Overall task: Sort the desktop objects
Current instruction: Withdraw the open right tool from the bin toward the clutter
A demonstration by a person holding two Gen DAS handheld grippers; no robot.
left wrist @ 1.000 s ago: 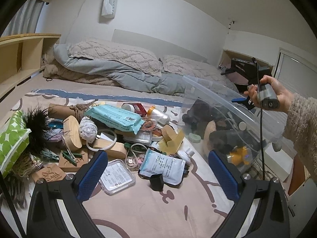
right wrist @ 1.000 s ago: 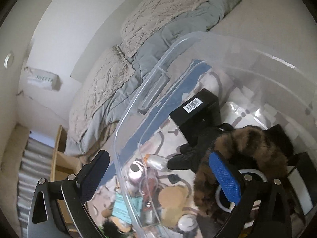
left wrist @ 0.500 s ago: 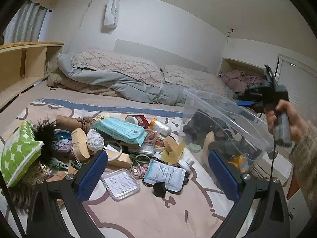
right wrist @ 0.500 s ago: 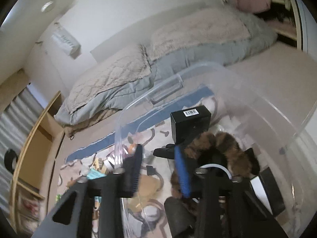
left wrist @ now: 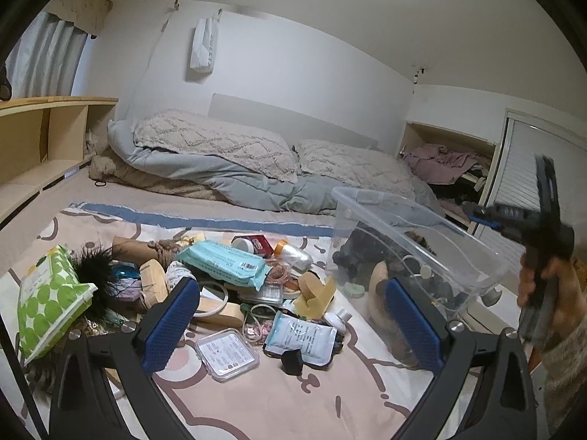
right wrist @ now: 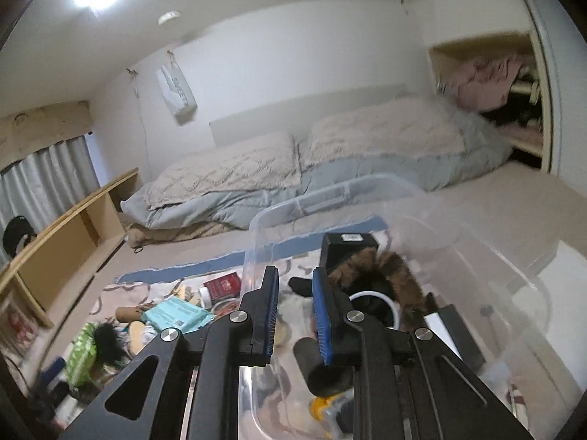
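A clear plastic bin [left wrist: 418, 234] stands at the right of a pink mat and holds a black box [right wrist: 348, 253], a brown furry thing [right wrist: 381, 267] and other items. A pile of loose objects lies left of it: a teal wipes pack [left wrist: 223, 264], a green dotted pack [left wrist: 47, 304], a clear flat case [left wrist: 227, 354], a pale blue pouch [left wrist: 301, 337]. My left gripper [left wrist: 290, 324] is open and empty, above the mat in front of the pile. My right gripper [right wrist: 293, 300] is nearly closed with nothing between its pads, raised over the bin's near rim.
A bed with grey duvet and pillows [left wrist: 234, 157] lies behind the mat. A wooden shelf [left wrist: 40, 139] runs along the left wall. An open closet [left wrist: 451, 168] is at the far right. A small black cube [left wrist: 292, 361] sits on the mat.
My right gripper has closed from wide open to a narrow gap and lifted up and back from inside the bin. My left gripper has pulled back and tilted up, still open.
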